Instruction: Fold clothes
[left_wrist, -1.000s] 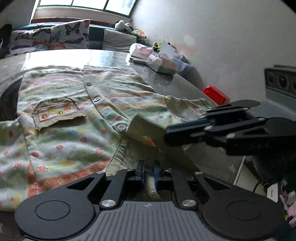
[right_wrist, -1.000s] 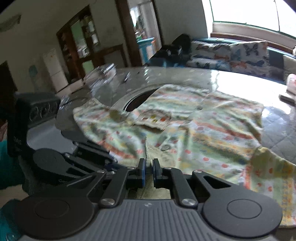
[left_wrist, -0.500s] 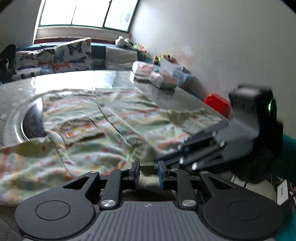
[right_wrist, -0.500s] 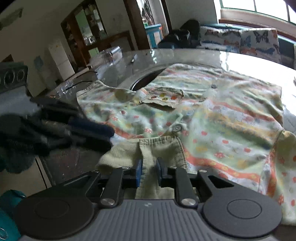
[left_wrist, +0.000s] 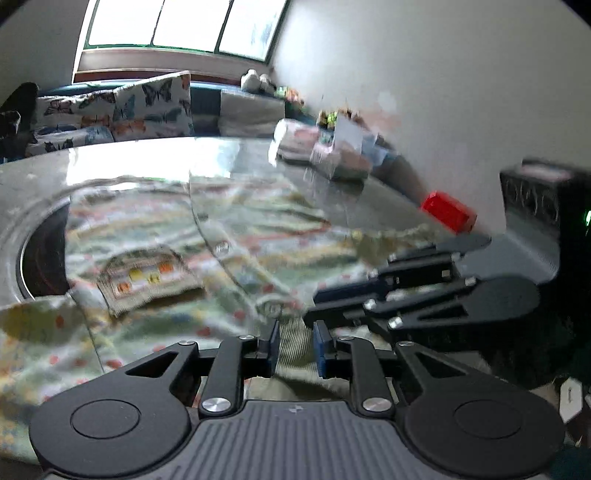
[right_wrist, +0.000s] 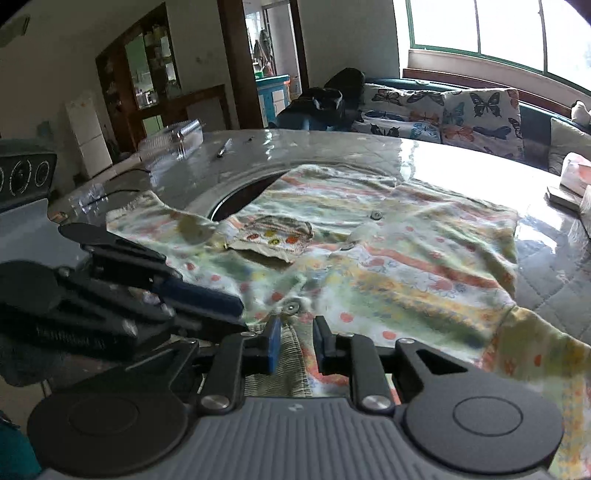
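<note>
While the glossy grey round table (right_wrist: 461, 162) carries your pale green, orange-dotted buttoned cardigan (right_wrist: 406, 266) spread flat, your left gripper (left_wrist: 294, 345) and right gripper (right_wrist: 294, 341) both sit at its ribbed hem (right_wrist: 291, 365), jaws apart around the fabric.

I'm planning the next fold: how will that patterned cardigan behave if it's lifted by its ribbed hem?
Probably floppy: the cardigan lies rumpled and creased on the table, so it should sag between grip points. Likely light, being thin knit. Its buttons and sewn-on pocket might catch or bunch as it drags. The left gripper and right gripper both sit open around the hem.
</note>
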